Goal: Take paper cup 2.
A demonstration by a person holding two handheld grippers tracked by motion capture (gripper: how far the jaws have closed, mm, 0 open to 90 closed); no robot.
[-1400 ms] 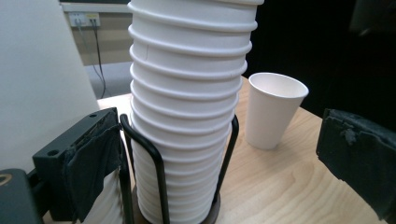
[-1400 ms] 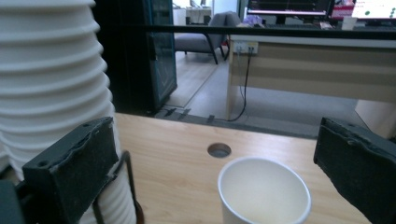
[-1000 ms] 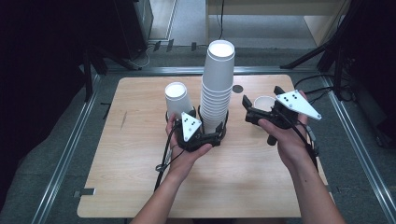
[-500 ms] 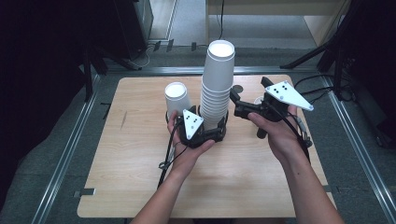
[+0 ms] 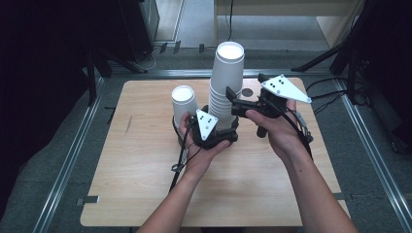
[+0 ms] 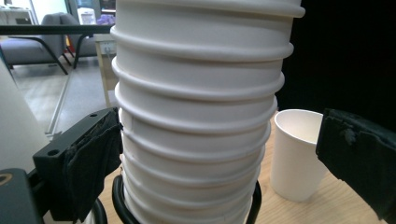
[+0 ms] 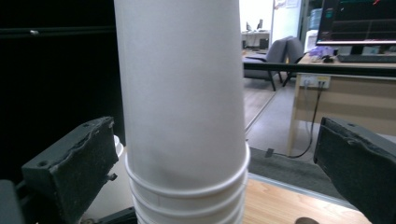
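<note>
1. Your stack of paper cups (image 5: 225,92) stands upright near the middle of the wooden table (image 5: 145,184), a little toward the far edge. Its long axis runs vertical, with the open mouth of the top cup facing up.
2. In the left gripper view the stack (image 6: 196,112) shows ringed rims one above another, widening upward. In the right gripper view the smooth wall of the top cup (image 7: 180,93) rises above a few rims.
3. A single cup (image 5: 183,101) stands upright just left of the stack, mouth up, apart from it. The left gripper view shows it (image 6: 299,154) on the table beyond the stack.
4. Open room: bare tabletop lies on your near side and to the far left. A small dark disc (image 5: 247,91) lies on the table just right of the stack. The far edge is close behind the cups.
5. Your left gripper (image 5: 214,130) sits low at the stack's base. Its jaws stand spread on either side of the lower rims; one pad (image 6: 93,163) looks to touch the stack, the other stands off, so it is not clamped.
6. Your right gripper (image 5: 235,104) comes in from the right, higher up the stack. Its jaws are spread wide with the stack between them, both pads clear of the cup wall.
</note>
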